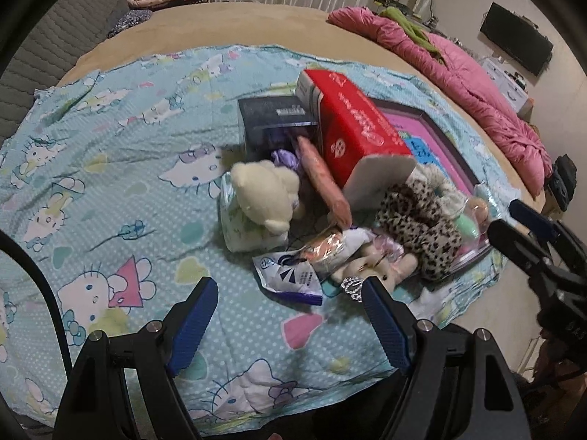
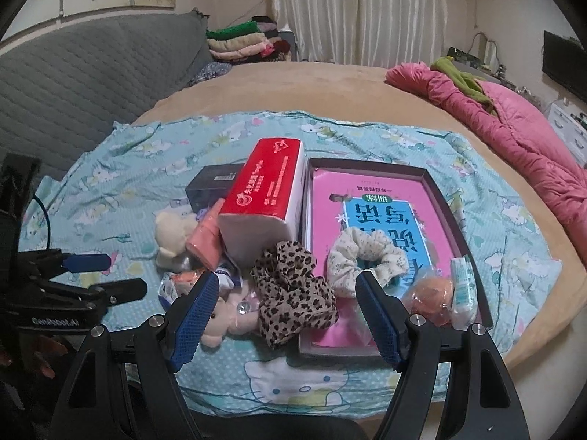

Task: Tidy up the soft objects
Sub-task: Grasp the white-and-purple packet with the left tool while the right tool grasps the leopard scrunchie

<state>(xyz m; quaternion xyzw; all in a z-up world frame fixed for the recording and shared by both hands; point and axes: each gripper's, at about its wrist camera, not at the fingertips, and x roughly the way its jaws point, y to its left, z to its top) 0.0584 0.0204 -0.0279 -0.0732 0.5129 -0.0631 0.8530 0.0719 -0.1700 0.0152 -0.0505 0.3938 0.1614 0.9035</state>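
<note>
Two hand-held grippers hang above a bed spread with a light blue cartoon-cat sheet (image 2: 121,168) over a tan cover (image 2: 330,84). Landmark: the red tissue pack (image 2: 268,190), lying mid-sheet. Beyond it, at the head of the bed, stand a grey quilted headboard (image 2: 73,88), a stack of folded clothes (image 2: 242,44) and white curtains (image 2: 359,11); far to its right a pink quilt (image 2: 513,128) is bunched along the bed's edge. Just right of the pack sits a shallow dark tray (image 2: 445,198) holding a pink-and-blue book (image 2: 367,198), a floral scrunchie (image 2: 367,256), an orange ball (image 2: 429,299) and a small wrapped packet (image 2: 464,286). Left of the pack are a dark box (image 2: 211,183) and a cream plush bear (image 2: 172,234); in front of it lie a leopard-print scrunchie (image 2: 290,289), draped over the tray's rim, and a small pink plush (image 2: 223,319).

The right gripper (image 2: 286,311) points steeply down with released, wide-apart jaws framing the leopard scrunchie without touching it. The left gripper (image 1: 290,315), also spread and empty, tilts down over bare sheet nearer than the pack.
</note>
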